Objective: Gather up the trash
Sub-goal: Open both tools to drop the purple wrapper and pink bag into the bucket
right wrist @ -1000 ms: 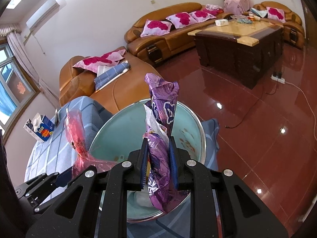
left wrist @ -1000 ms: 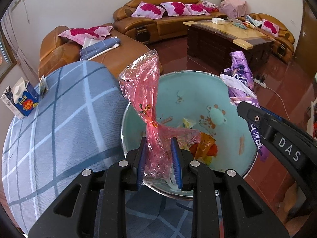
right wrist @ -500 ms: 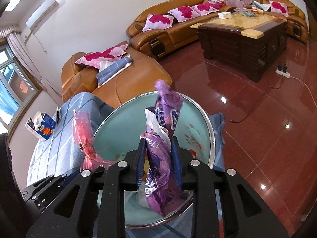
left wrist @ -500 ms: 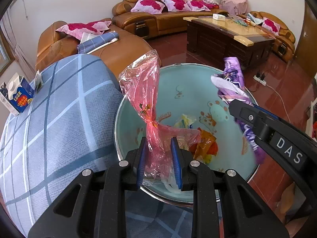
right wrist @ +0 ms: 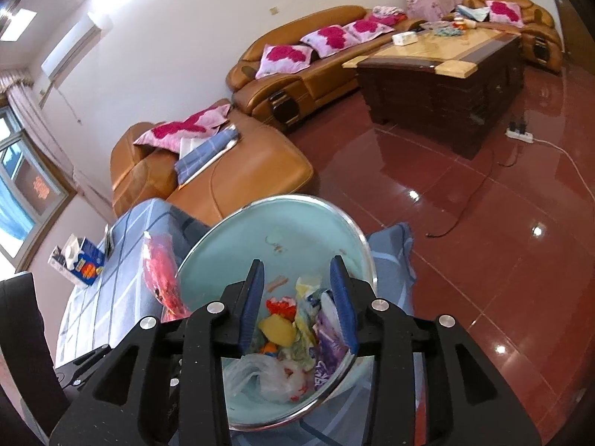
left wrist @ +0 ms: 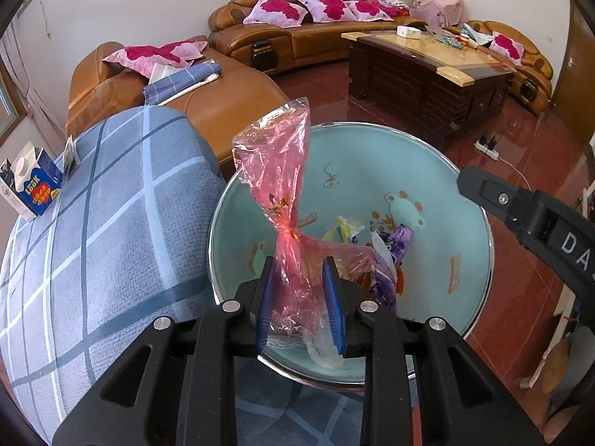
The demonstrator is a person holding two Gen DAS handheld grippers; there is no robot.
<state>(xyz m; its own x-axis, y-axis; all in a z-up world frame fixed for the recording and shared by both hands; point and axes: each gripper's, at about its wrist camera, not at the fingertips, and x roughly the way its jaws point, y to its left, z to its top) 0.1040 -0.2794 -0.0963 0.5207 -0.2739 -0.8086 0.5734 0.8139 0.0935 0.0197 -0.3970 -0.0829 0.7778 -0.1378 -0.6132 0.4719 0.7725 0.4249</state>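
The left hand-held gripper (left wrist: 300,299) pinches a crumpled pink translucent plastic bag (left wrist: 283,200) between its blue pads, though its jaws are just beginning to part; the bag stands up over the near rim of the round pale-green enamel basin with a metal rim (left wrist: 438,171). The right hand-held gripper (right wrist: 297,303) hangs over the same basin with its jaws opening and nothing between them. Below it, a purple crinkled foil wrapper (right wrist: 329,345) lies inside the basin among yellow, orange and white scraps and a clear plastic bag (right wrist: 260,371).

The basin sits at the near corner of a surface draped in a blue-grey checked cloth (left wrist: 111,230); I cannot tell whether a table or a bed lies under it. So several pieces are collected, and the pink bag seems next to go in.

Still out, near the cloth's far left edge, stand a blue-and-white carton (left wrist: 31,187) and a small packet (left wrist: 70,152) beside it, well apart from the basin. Whether these count as trash I cannot say.
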